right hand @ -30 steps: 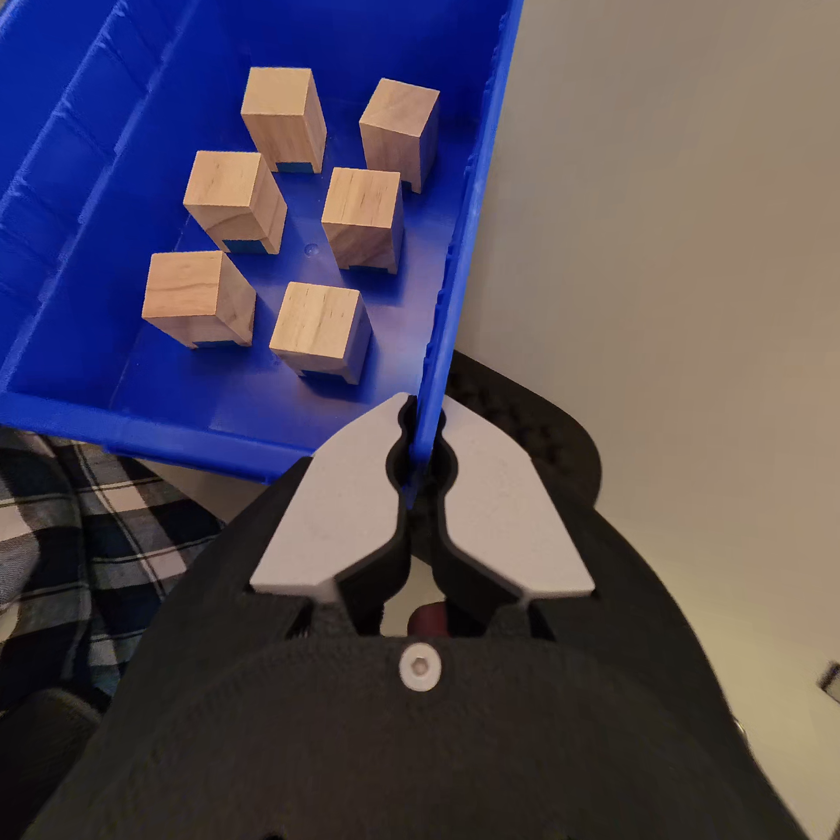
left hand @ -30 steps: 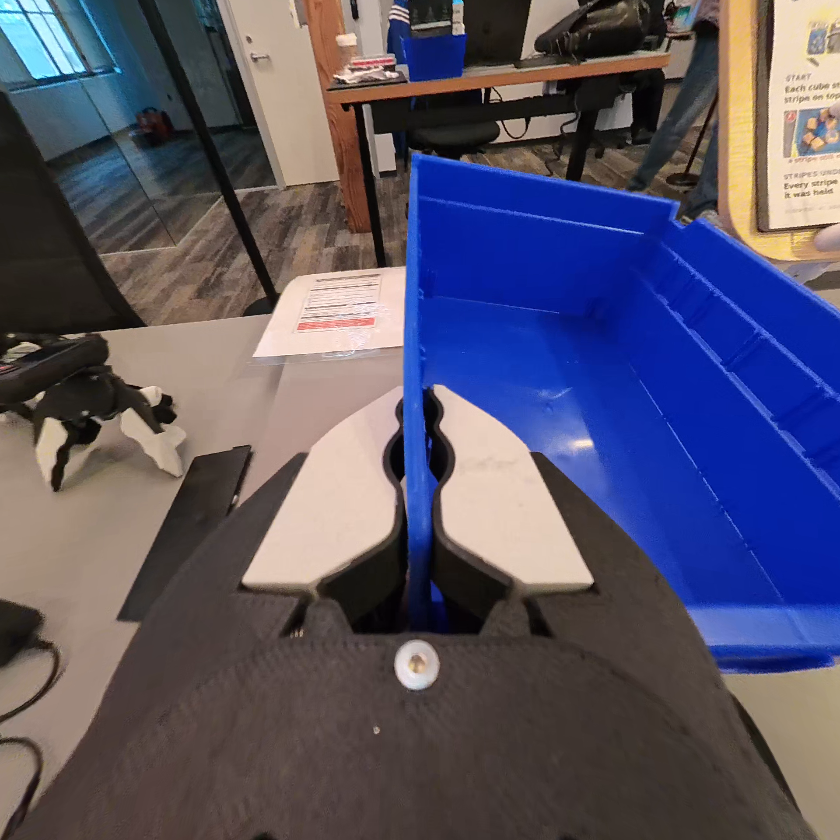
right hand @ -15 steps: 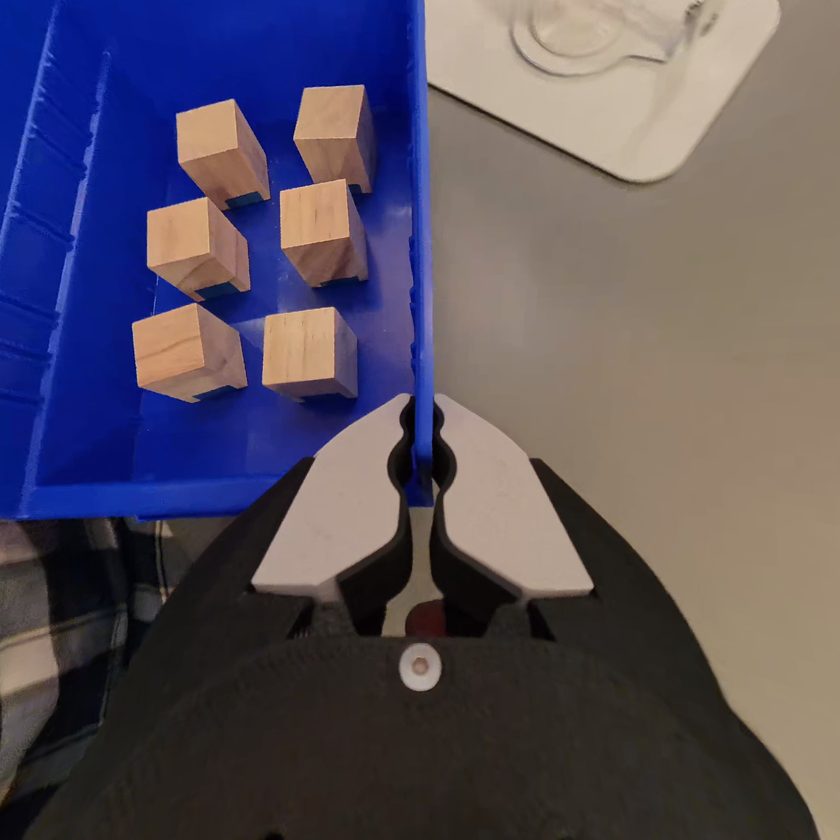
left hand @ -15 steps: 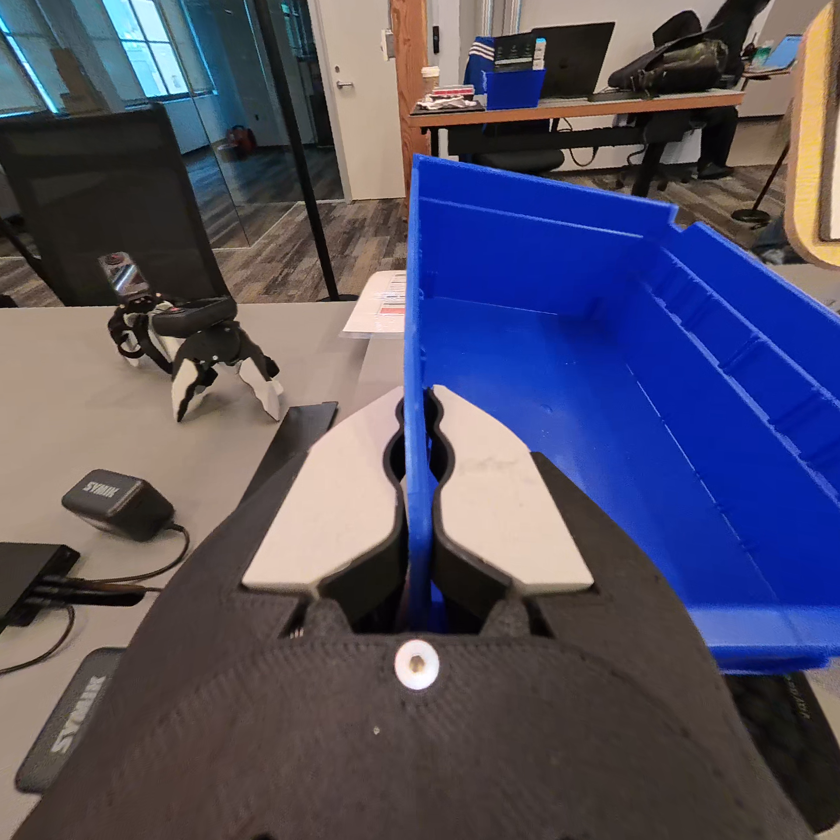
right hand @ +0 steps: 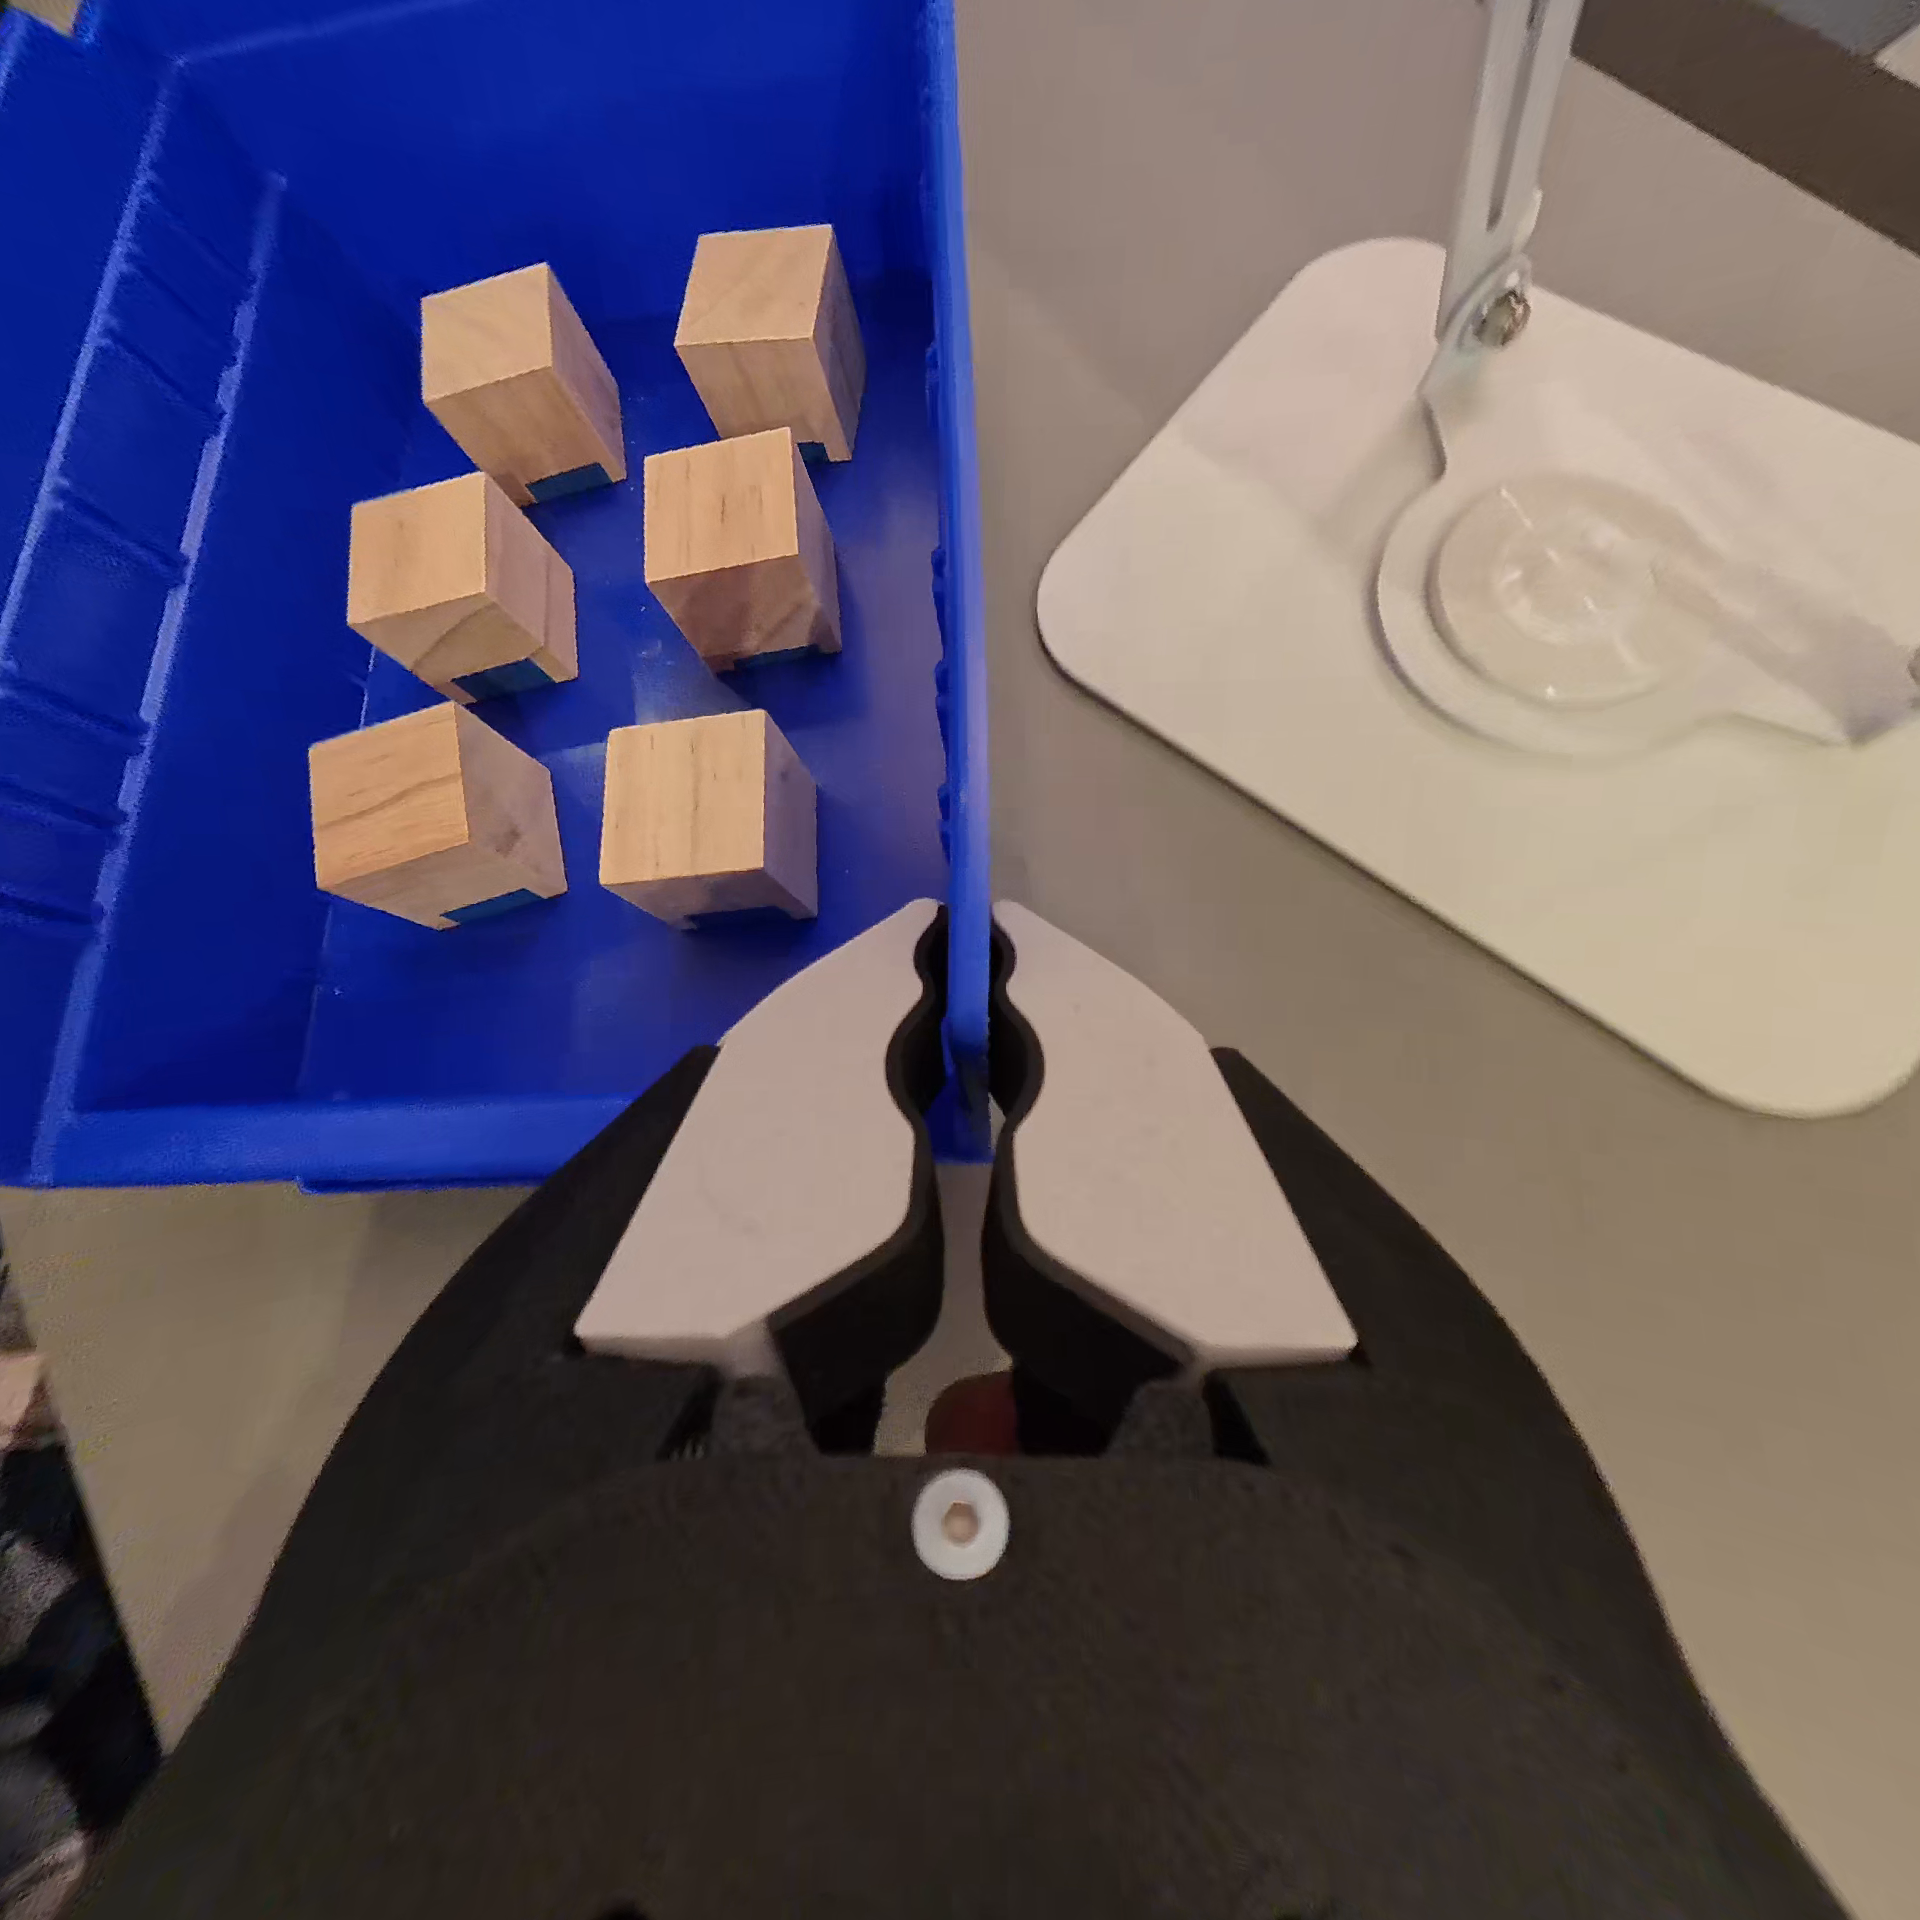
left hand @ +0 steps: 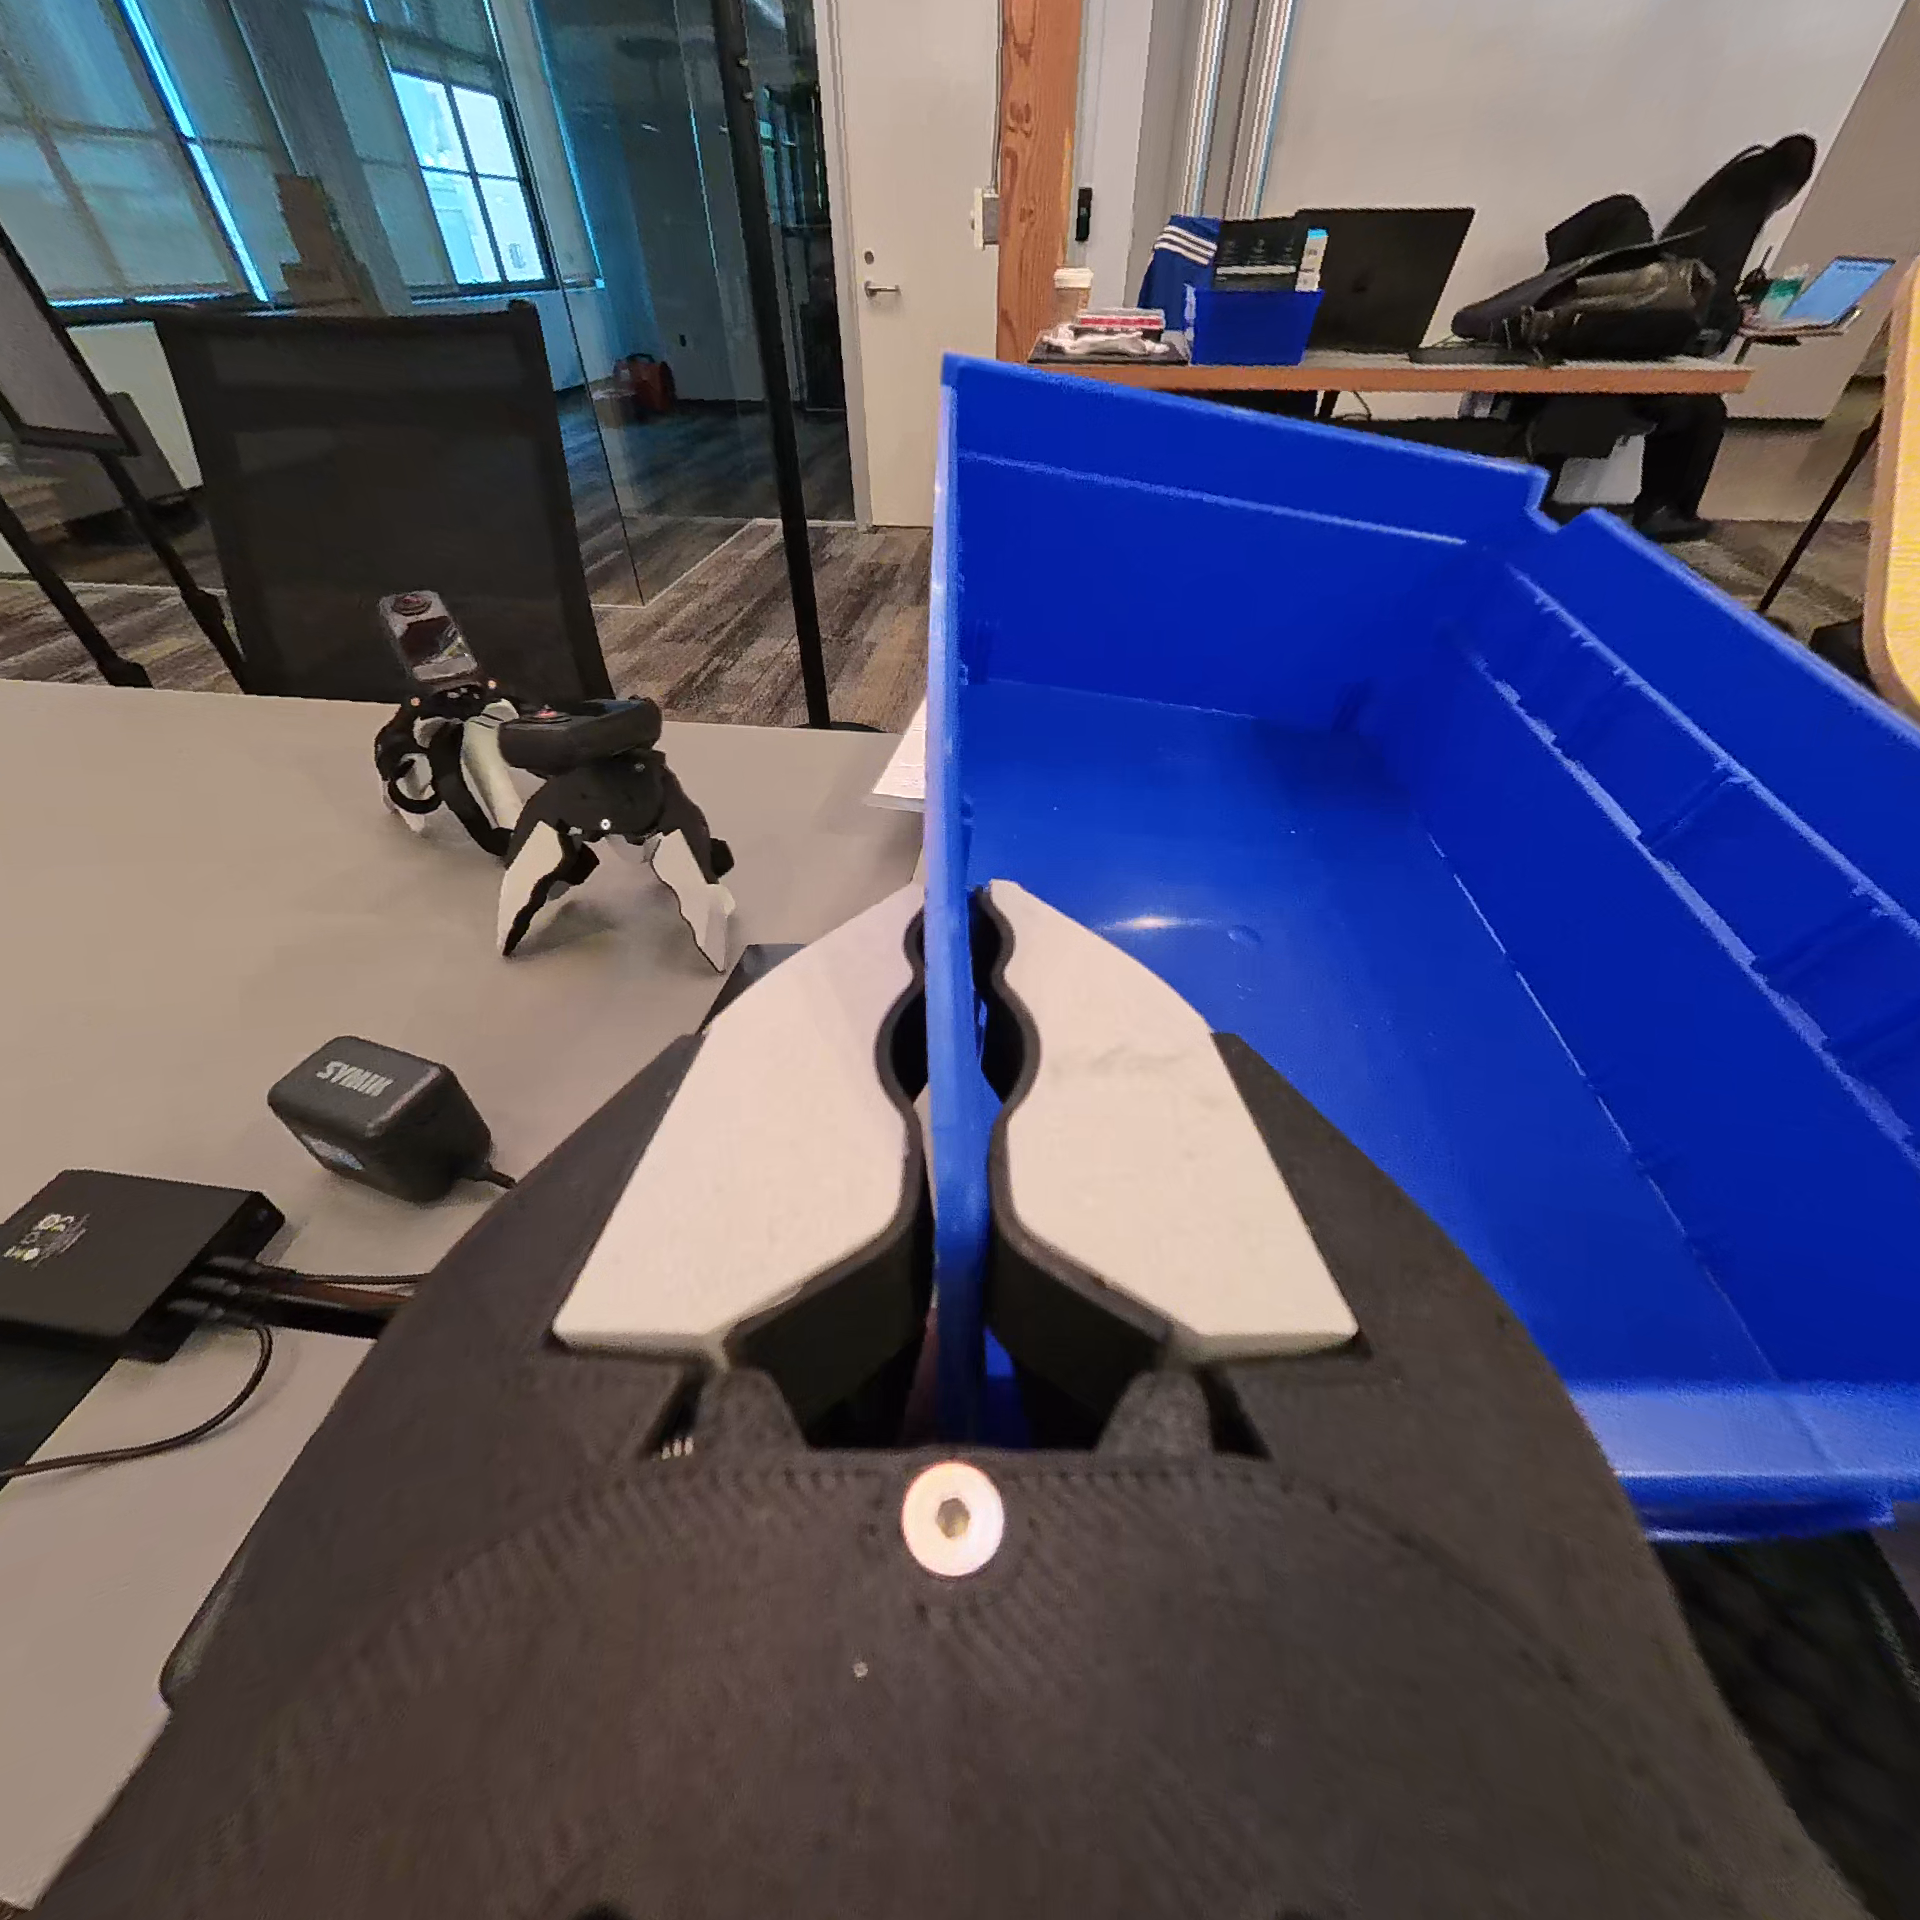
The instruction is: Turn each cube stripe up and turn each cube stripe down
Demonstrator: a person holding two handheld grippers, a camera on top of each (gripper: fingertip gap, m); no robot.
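Inside blue plastic bin [right hand: 125, 1039], near its right wall: six wooden cubes [right hand: 717, 810], in two rows, plain wood on top, blue stripe showing at bottom edge of some. Judgement: all seem stripe down, turning looks finished. Right gripper [right hand: 968, 920] clamped on right bin wall; left gripper [left hand: 948, 904] clamped on left bin wall. Beyond: grey table [right hand: 1351, 1195], white stand base [right hand: 1558, 883], spare gripper [left hand: 582, 821].
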